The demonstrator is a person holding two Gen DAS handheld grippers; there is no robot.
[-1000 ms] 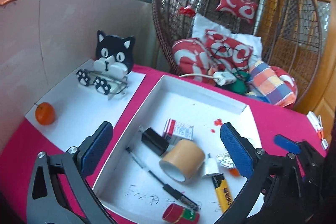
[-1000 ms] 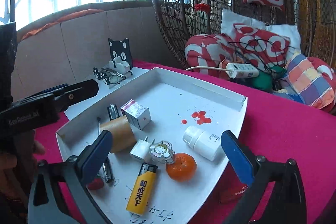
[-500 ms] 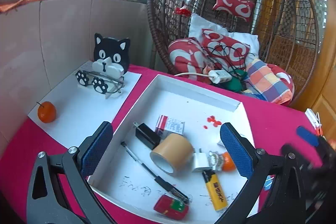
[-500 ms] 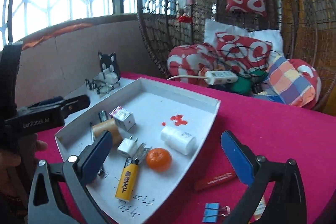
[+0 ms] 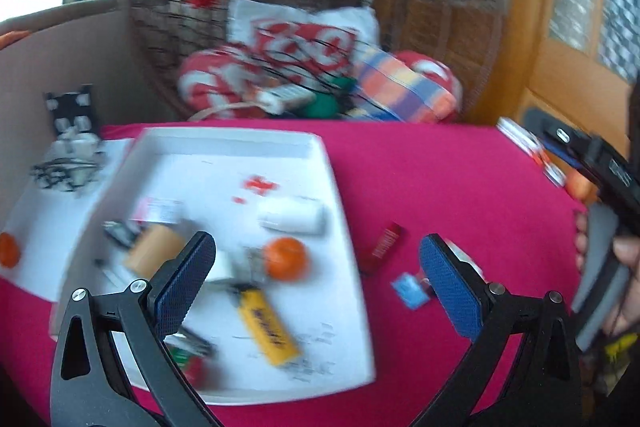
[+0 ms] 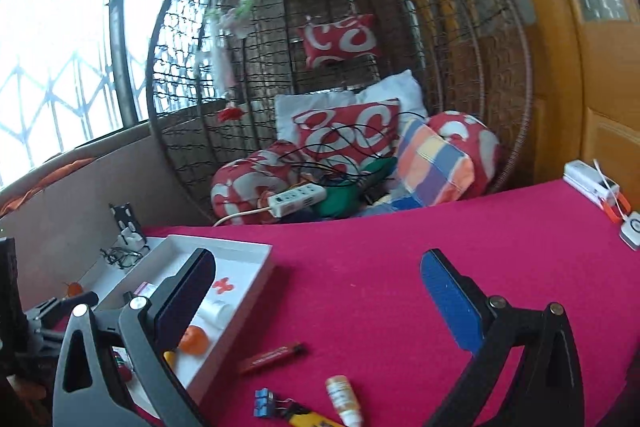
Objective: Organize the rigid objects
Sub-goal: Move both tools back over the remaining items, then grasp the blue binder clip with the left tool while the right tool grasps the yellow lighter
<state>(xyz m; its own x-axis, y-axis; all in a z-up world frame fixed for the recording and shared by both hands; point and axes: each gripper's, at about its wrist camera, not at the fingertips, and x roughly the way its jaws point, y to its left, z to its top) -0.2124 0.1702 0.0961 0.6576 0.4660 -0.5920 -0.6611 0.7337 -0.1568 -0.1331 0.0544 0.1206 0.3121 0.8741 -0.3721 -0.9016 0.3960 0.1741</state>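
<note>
The left wrist view is motion-blurred; small items in the tray [image 5: 344, 227] cannot all be identified. In the right wrist view the near finger hides much of the tray's contents, and the bottom edge cuts off a yellow-handled tool [image 6: 310, 419].

Left hand-held gripper [image 5: 316, 279]: jaws spread wide, nothing between them, touching nothing. It hangs over the tray's right edge. Right hand-held gripper [image 6: 318, 301]: jaws likewise released and empty, above the bare surface [image 6: 400, 247] covered in magenta cloth.

Nearest in the tray lie a yellow lighter [image 5: 266, 325], an orange [image 5: 286, 259], a tape roll [image 5: 150, 253] and a white bottle [image 5: 294, 217]; a small box [image 5: 158, 209] sits beyond. Red marks [image 5: 260, 183] show on the tray floor.

Outside the tray, on the cloth just right of it, lie a red lighter [image 6: 274, 357], a blue binder clip [image 6: 262, 401] and a small dropper bottle [image 6: 344, 401]. All three are apart from each other and from both grippers.

Left of the tray a white sheet [image 5: 36, 211] carries a second orange [image 5: 8, 249], spectacles [image 5: 60, 175] and a cat stand [image 5: 72, 115].

At the far right edge of the surface sit white devices [image 6: 592, 185]. Behind stands a wicker chair [image 6: 460, 27] holding cushions [image 6: 348, 135] and a power strip [image 6: 296, 199].
</note>
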